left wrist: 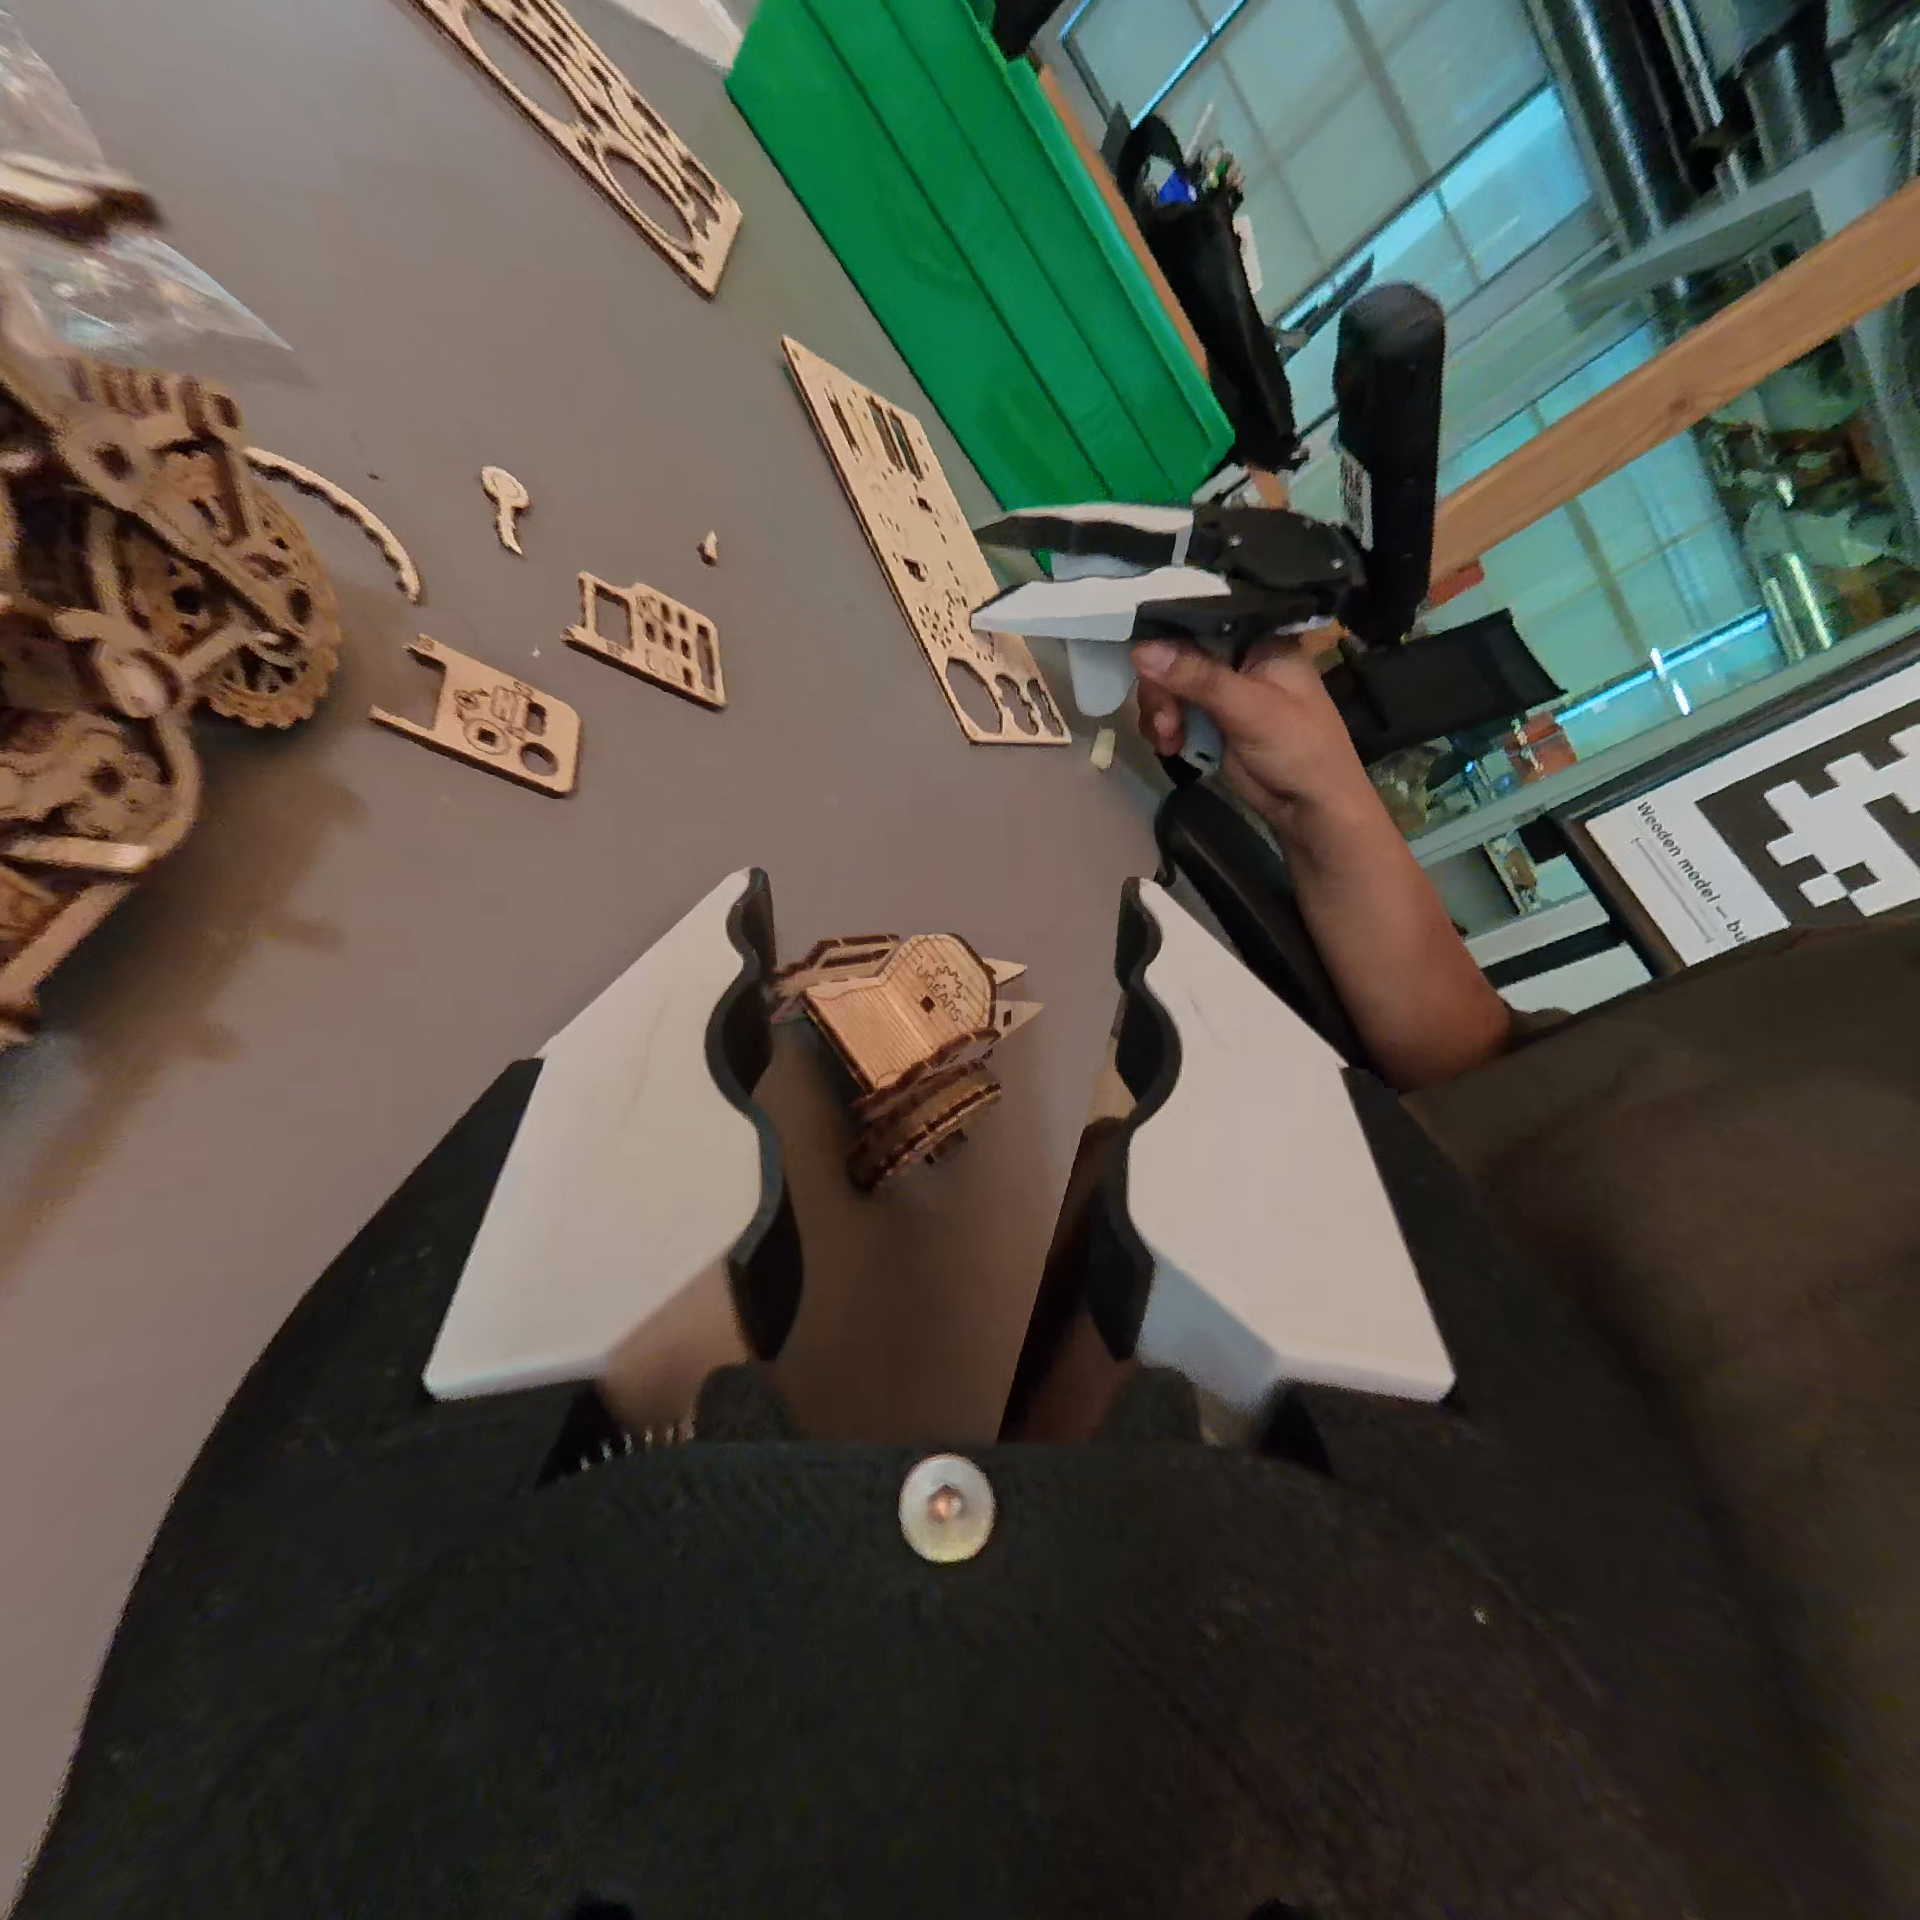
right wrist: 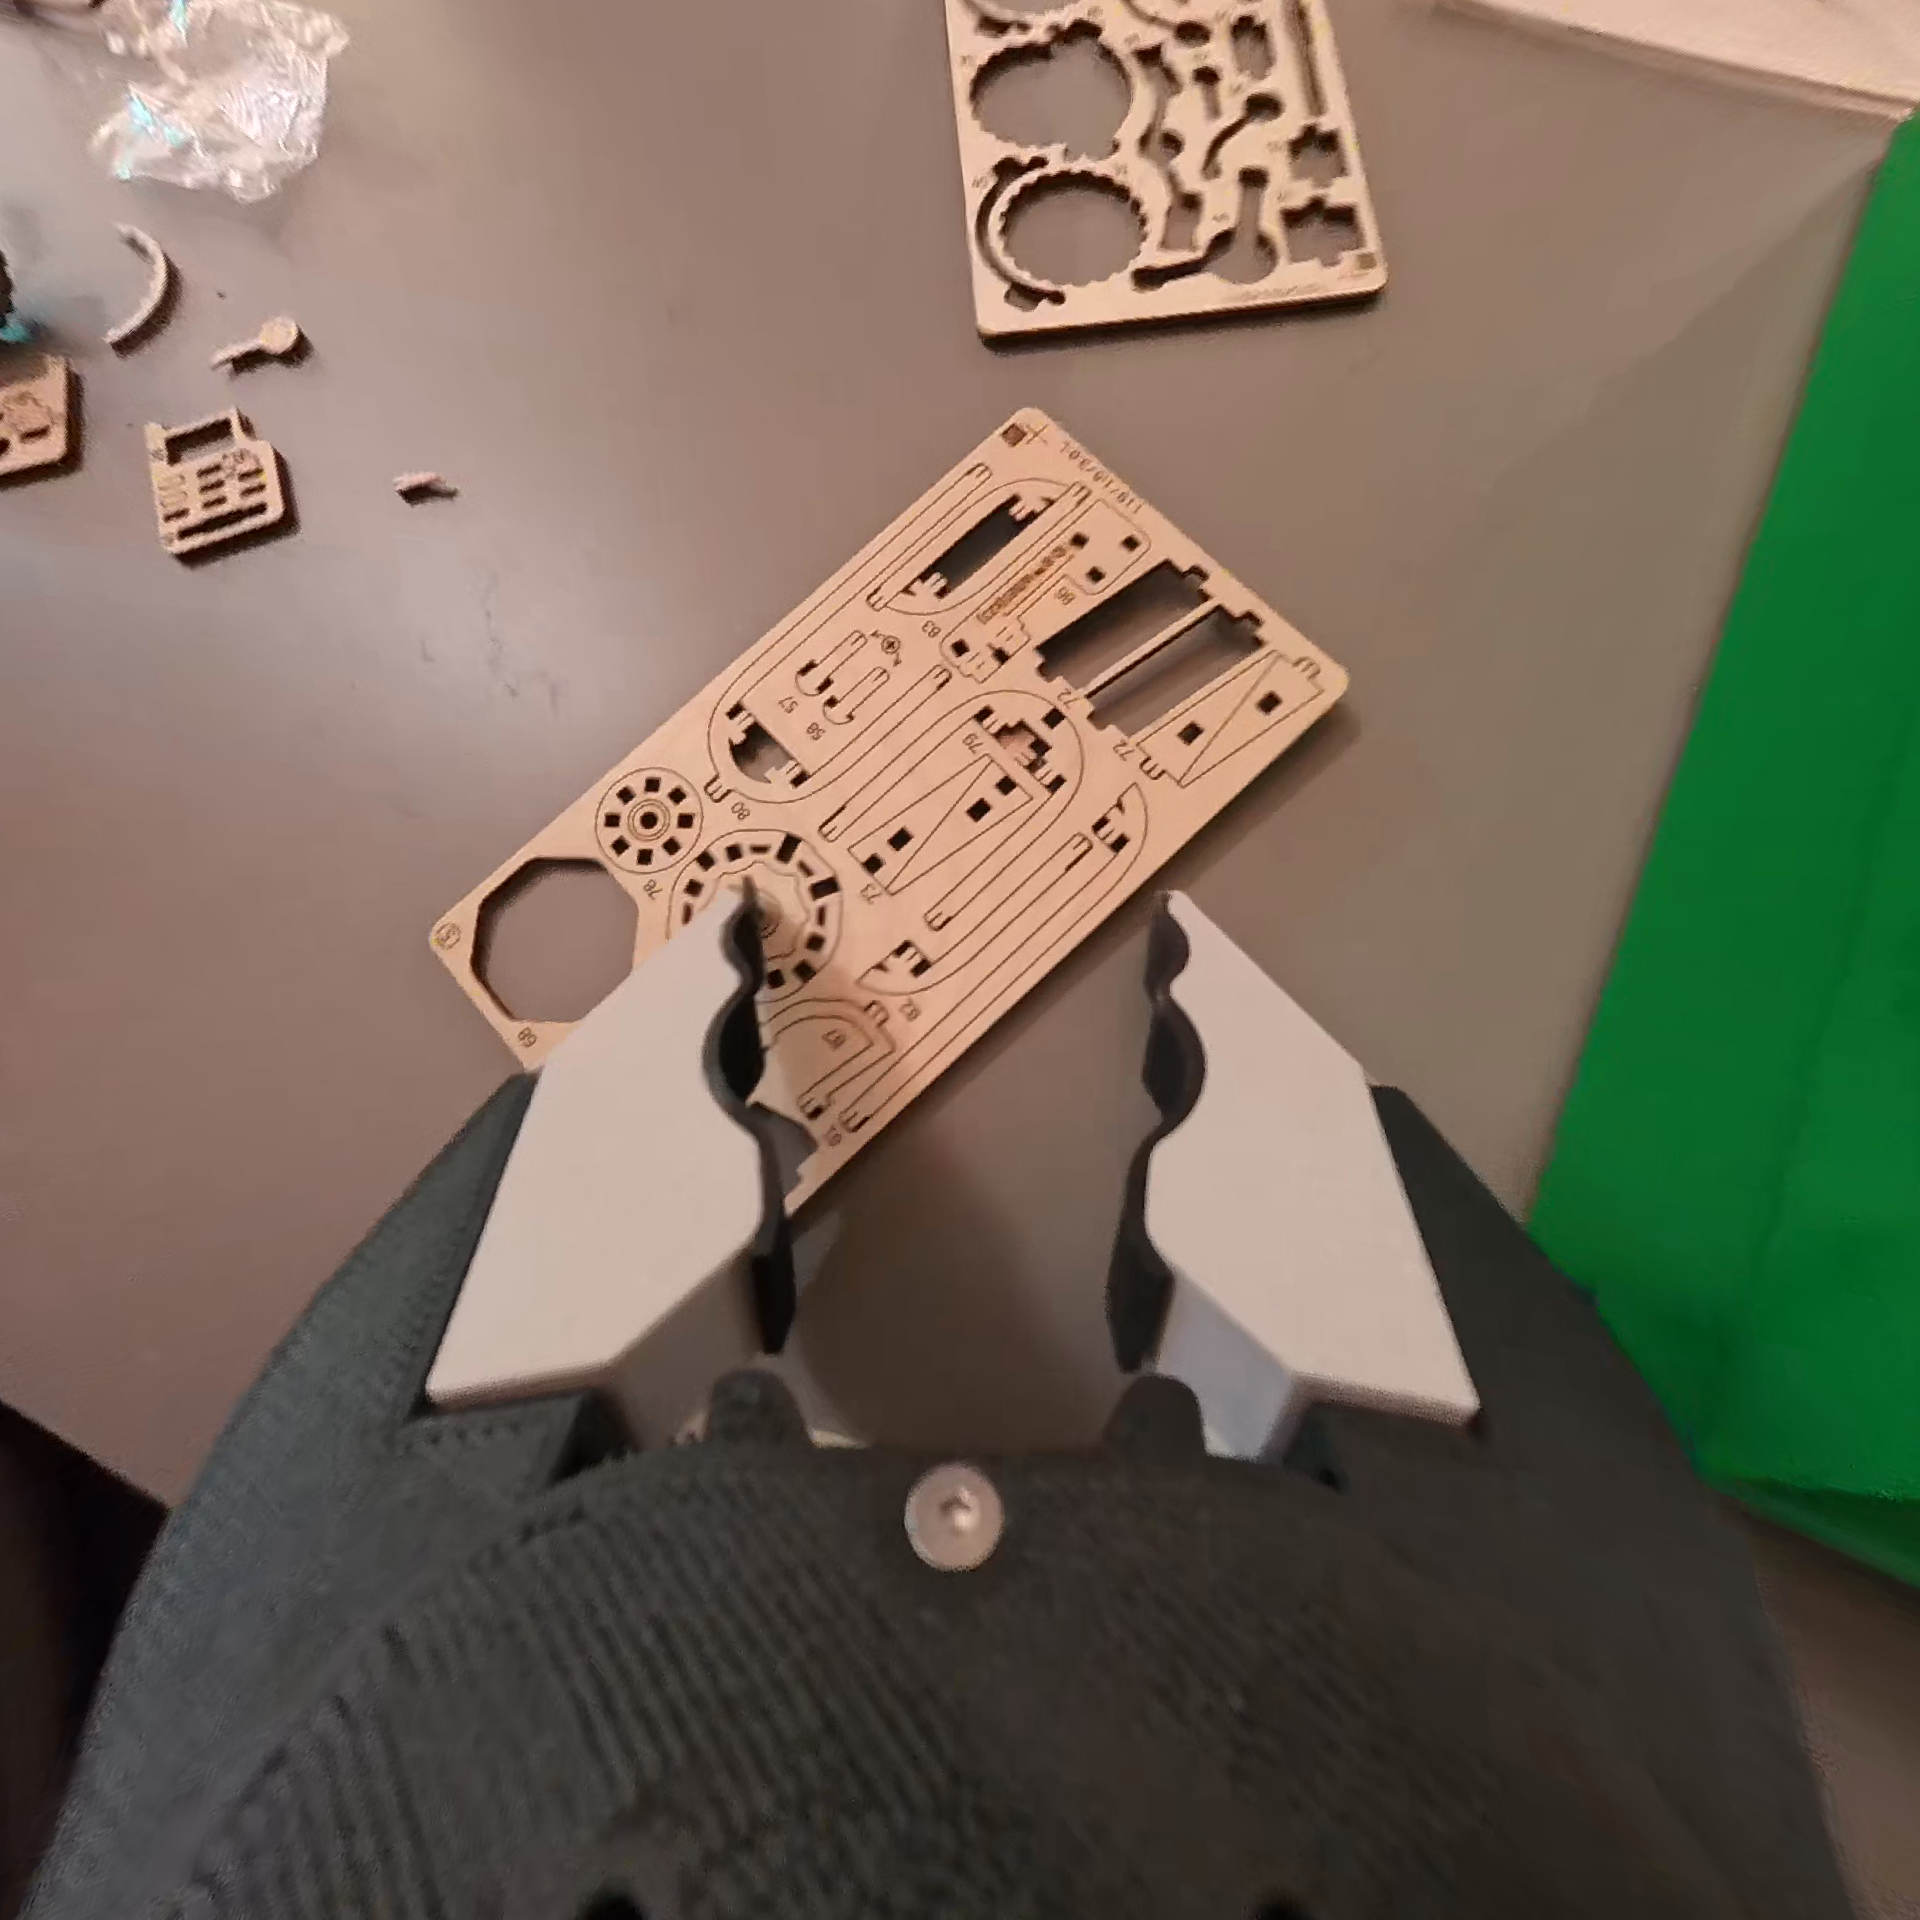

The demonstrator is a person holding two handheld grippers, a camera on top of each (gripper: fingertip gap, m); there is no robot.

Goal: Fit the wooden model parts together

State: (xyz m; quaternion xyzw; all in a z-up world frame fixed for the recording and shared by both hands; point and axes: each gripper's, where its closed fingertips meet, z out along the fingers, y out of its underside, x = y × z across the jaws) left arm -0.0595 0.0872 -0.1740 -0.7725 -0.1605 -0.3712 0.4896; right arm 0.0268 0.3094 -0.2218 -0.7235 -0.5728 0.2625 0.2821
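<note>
Both the left tongs (left wrist: 940, 914) and right tongs (right wrist: 951, 925) stand spread and empty, the small wooden assembly (left wrist: 909, 1039) lying mid-frame on the grey surface (left wrist: 623, 416), the uncut parts sheet (right wrist: 894, 769) centre-frame beneath the right pair.

Pale tan wooden sheet (right wrist: 914, 769) (dark-etched lines), grey table (right wrist: 520, 675), green cloth (right wrist: 1766, 831).

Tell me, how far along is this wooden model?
Partly built: a small wooden sub-assembly stands on the grey table, and one parts sheet looks mostly emptied. Nothing is in hand; the left gripper and right gripper are both open. Left: many pieces remain in the nearer sheet, and loose parts lie unfitted.
</note>
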